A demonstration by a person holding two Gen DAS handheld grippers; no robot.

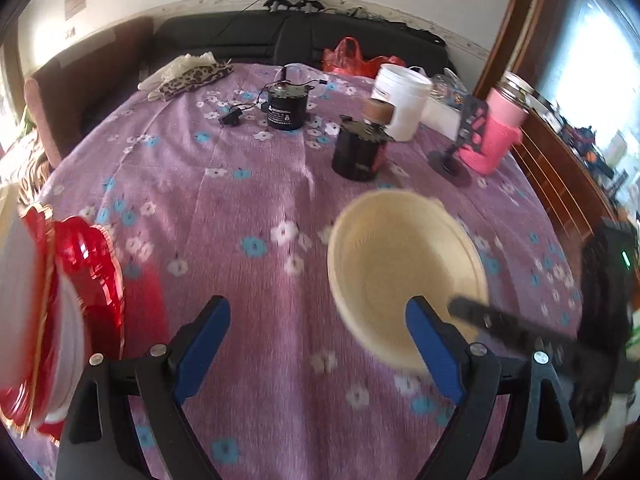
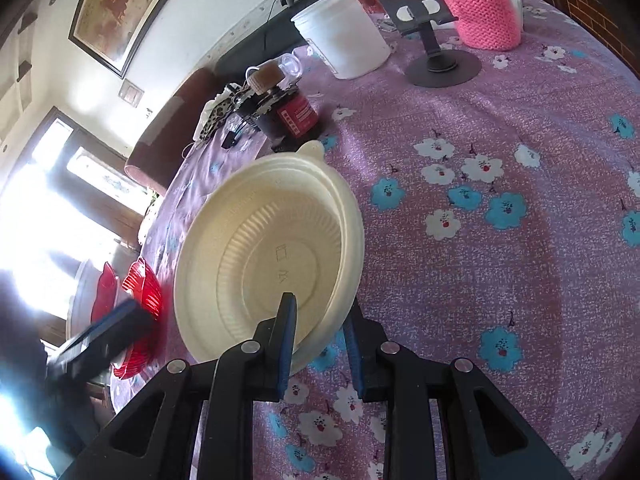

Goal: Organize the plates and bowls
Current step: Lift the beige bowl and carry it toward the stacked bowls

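bowl (image 2: 264, 256) of cream plastic sits clamped in the right gripper (image 2: 320, 328), whose blue fingers (image 2: 286, 340) pinch its near rim, one inside and one outside. it is tilted up on edge, its ribbed inside facing the right wrist camera, above the purple flowered tablecloth (image 2: 500, 264). whether its lower edge touches the cloth cannot be told. in the left wrist view the same bowl (image 1: 404, 268) appears blurred, right of centre, with the right gripper's dark finger reaching in from the right.

the left gripper (image 1: 318, 344) stands with its jaws wide apart and nothing between them, low over the cloth (image 1: 248, 184). to its left, at the frame edge, a red plate (image 1: 90, 280) stands on edge with white plates (image 1: 18, 304) beside it; the stack is blurred. the right wrist view shows this red plate (image 2: 140, 300) left of the bowl, partly behind the left gripper (image 2: 116, 328).

farther back on the table stand a white tub (image 1: 404, 100), a dark jar (image 1: 358, 152) with a brown stopper, a black round device (image 1: 286, 108), a phone stand (image 1: 456, 156) and a jar in a pink knitted sleeve (image 1: 494, 132).
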